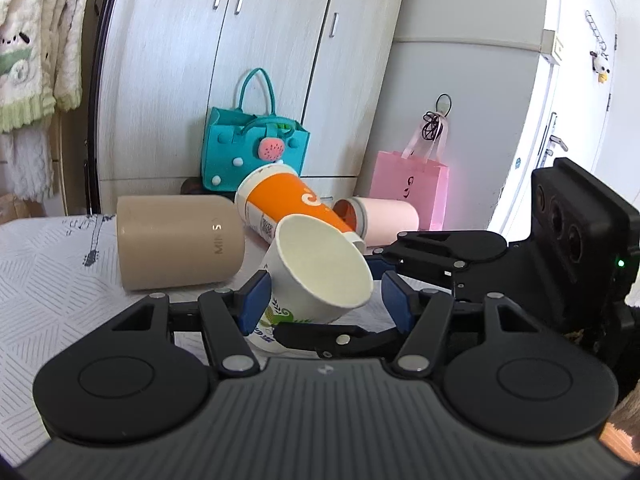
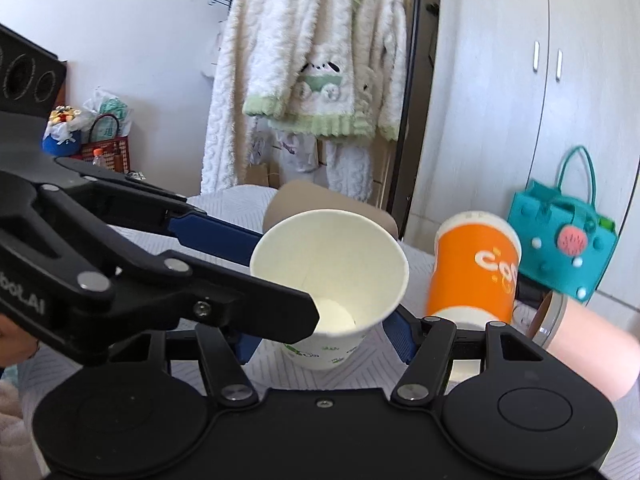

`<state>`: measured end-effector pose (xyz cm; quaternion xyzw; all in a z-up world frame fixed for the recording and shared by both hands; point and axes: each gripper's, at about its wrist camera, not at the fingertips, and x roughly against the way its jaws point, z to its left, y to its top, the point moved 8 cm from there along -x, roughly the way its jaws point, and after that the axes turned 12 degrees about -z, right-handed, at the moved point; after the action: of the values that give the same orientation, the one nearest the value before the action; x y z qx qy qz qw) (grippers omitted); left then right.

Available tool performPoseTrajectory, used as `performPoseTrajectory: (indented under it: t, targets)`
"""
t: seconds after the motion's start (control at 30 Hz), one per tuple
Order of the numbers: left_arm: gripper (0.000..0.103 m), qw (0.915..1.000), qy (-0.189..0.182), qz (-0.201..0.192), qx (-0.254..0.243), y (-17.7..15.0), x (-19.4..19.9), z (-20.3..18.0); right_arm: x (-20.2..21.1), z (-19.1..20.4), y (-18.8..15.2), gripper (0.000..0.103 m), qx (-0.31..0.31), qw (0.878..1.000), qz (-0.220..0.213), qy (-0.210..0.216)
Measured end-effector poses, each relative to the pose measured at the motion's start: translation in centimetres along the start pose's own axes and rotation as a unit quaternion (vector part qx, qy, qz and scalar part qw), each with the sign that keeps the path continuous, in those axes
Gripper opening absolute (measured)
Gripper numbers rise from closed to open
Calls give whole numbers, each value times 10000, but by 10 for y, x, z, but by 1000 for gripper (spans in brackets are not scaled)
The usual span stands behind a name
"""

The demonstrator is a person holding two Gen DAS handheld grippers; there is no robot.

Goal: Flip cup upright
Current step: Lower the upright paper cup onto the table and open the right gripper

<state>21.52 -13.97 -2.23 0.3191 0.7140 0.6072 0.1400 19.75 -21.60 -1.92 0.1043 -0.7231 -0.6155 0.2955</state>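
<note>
Right wrist view: the white paper cup (image 2: pixel 328 280) sits mid-frame, mouth up but leaning.

Both tools crowd it. The left tool (image 2: pixel 280 280), coming from the left of the frame, pinches the cup's rim, one finger inside. The right tool (image 2: pixel 324 340) is spread wide around the cup's base, not squeezing. The flip looks nearly done. Left to do: stand the cup straight on the bench (image 2: pixel 360 372) and let go.
</note>
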Motion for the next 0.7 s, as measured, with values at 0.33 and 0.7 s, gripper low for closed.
performPoseTrajectory:
  t: [0.33,0.7]
  targets:
    - [63,9996,-76,91,274,-7,-1,12,-4,-2,-2,68,-296,9994,137,99]
    - [77,9966,-441,421,561,-10,1,25,2,6,0,68,76,9984,449,347]
